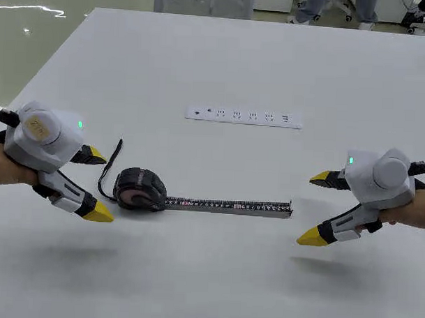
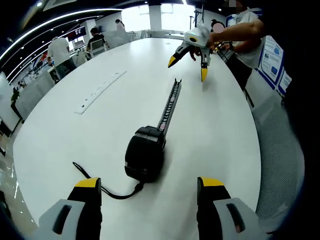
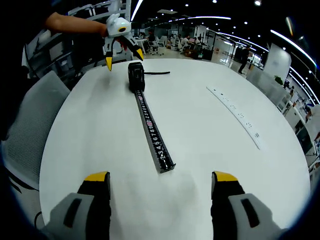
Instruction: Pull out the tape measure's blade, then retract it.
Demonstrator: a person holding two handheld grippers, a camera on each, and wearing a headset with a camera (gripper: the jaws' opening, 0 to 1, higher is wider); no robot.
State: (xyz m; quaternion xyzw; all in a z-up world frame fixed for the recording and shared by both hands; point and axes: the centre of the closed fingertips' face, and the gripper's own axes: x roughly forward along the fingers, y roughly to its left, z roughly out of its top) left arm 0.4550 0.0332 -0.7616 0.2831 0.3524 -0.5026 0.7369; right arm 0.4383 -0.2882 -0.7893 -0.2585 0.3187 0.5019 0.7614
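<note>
Cut off at the head view's side edges: the left hand (image 1: 2, 169) and the right hand (image 1: 416, 211). Too small to read there: print on the blade (image 1: 228, 205), socket marks on the power strip (image 1: 243, 117). Cropped by the bottom edge in each gripper view: bodies of the left gripper (image 2: 150, 182) and the right gripper (image 3: 161, 176). Blurred toward the case (image 3: 136, 75) in the right gripper view: blade numbers.

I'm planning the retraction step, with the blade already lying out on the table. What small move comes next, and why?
Probably bring the left gripper in around the tape measure case: its jaws stand open just beside it, and the blade lies extended, untouched by the open right gripper.
</note>
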